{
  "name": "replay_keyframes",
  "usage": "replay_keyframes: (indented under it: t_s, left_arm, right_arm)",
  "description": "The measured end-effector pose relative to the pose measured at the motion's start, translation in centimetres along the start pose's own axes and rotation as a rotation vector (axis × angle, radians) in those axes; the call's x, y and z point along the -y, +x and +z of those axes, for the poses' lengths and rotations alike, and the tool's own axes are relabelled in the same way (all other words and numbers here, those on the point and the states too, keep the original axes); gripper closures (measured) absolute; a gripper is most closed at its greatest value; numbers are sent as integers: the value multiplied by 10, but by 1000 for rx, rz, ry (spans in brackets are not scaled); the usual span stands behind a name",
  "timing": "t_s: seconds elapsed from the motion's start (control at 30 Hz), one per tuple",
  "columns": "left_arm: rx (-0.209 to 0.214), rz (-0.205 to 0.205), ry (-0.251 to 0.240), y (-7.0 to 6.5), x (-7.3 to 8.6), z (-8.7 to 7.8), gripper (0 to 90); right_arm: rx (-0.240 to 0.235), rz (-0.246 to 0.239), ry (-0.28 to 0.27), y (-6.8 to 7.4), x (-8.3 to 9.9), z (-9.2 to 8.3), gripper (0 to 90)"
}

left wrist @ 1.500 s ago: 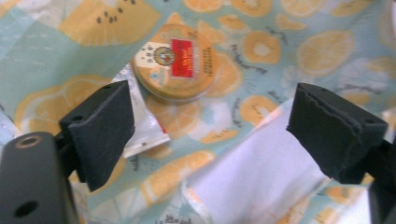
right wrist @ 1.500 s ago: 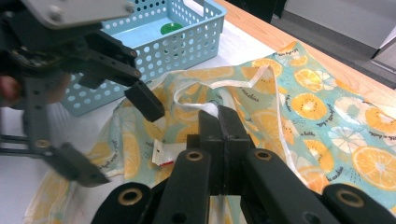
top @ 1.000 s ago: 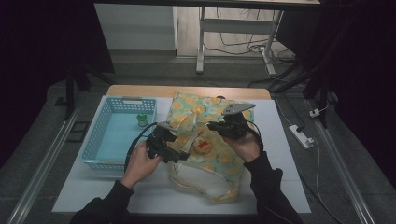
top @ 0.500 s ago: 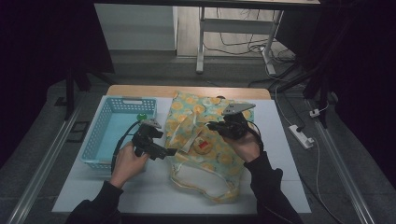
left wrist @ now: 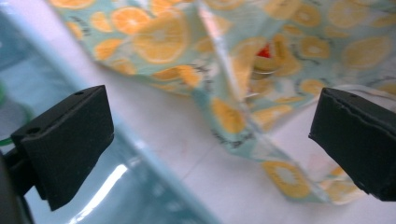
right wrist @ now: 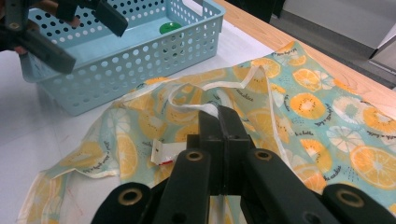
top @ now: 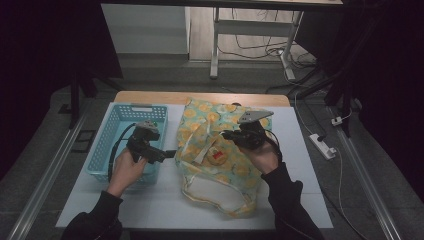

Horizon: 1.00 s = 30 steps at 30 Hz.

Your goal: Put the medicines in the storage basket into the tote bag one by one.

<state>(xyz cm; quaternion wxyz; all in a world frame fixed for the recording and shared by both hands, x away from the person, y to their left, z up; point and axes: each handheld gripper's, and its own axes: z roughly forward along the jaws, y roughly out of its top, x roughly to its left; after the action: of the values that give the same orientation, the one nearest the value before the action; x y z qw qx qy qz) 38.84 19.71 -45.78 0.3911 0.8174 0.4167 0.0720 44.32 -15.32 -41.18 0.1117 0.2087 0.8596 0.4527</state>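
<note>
A teal cloth bag (top: 220, 150) printed with orange slices lies on the white table, its mouth held up. My right gripper (top: 227, 135) is shut on the bag's upper rim by the white strap (right wrist: 219, 109). A red and yellow item (top: 217, 156) shows inside the bag's mouth. My left gripper (top: 169, 153) hovers open over the right wall of a light blue basket (top: 107, 145), with nothing between its jaws. In the left gripper view the bag (left wrist: 243, 93) lies beyond the open left gripper (left wrist: 210, 135). A green round thing (right wrist: 170, 28) sits in the basket (right wrist: 140, 70).
The table's wooden far edge (top: 200, 97) runs behind the bag. A power strip (top: 322, 145) lies on the floor to the right. Bare white table (top: 150, 200) stretches in front of the basket and bag.
My left gripper has moved left, away from the bag's edge to above the basket's right side. The right gripper has kept still on the bag.
</note>
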Motion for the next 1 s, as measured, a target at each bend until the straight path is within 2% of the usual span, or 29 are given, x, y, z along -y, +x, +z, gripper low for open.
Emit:
replay_keyframes:
  t_s: [0.07,0.3,0.43,0.83,1.0]
  left_arm:
    - [-18,-5,13,5,2,-1,0]
    - [-60,-47,-15,22,6,-9,0]
    - [-84,-73,5,32,5,-10,0]
    - [-137,-111,8,51,4,-4,0]
    - [-193,-142,19,60,0,-1,0]
  right_arm:
    - [1,2,-2,0,0,0,900]
    - [0,3,1,0,0,0,900]
    - [-1,1,3,0,0,1,900]
    - [-1,0,6,1,1,2,900]
    - [-2,1,9,1,1,2,900]
